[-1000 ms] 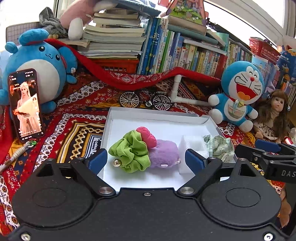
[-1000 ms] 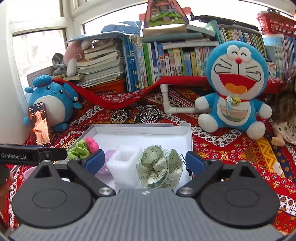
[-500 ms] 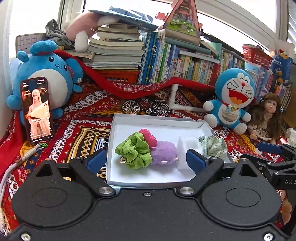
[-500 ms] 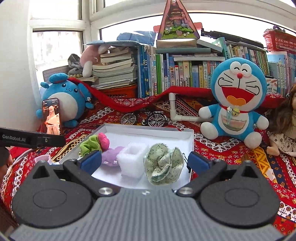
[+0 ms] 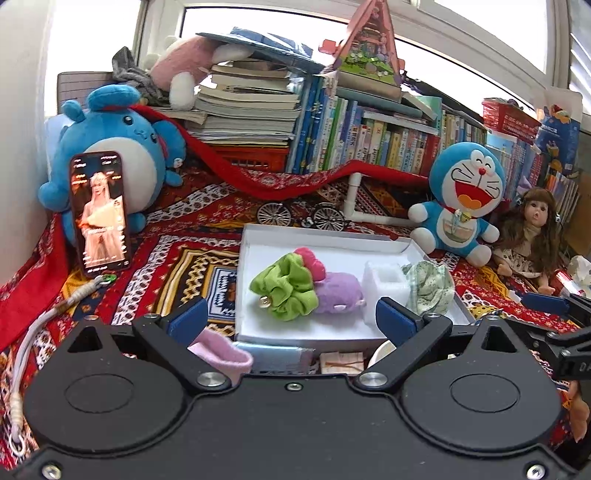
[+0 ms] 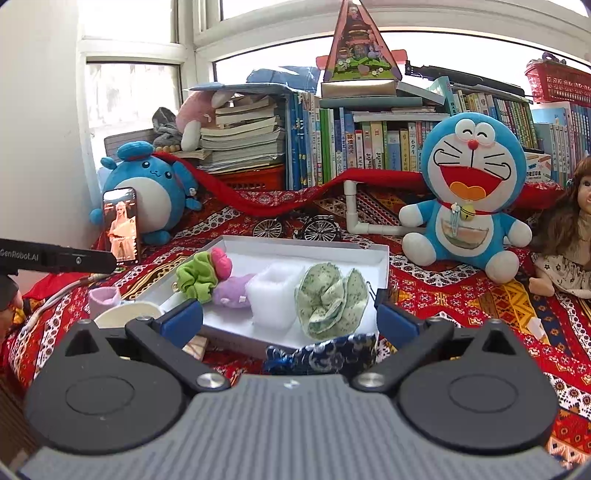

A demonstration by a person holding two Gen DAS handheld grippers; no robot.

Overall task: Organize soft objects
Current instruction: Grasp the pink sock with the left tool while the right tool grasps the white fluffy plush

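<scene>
Both tongs, left tongs (image 5: 291, 317) opening and right tongs (image 6: 290, 323) wide, grip nothing; approach the pink sock (image 5: 221, 354) at seven o'clock squarely.

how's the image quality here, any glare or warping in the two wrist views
Left wrist view: the window is blown out to white, the book row bows with the fisheye, and the white box and green scrunchie look sharp and evenly lit. Right wrist view: the window is washed out too, the corners go dark, and the floral scrunchie is crisp.
</scene>
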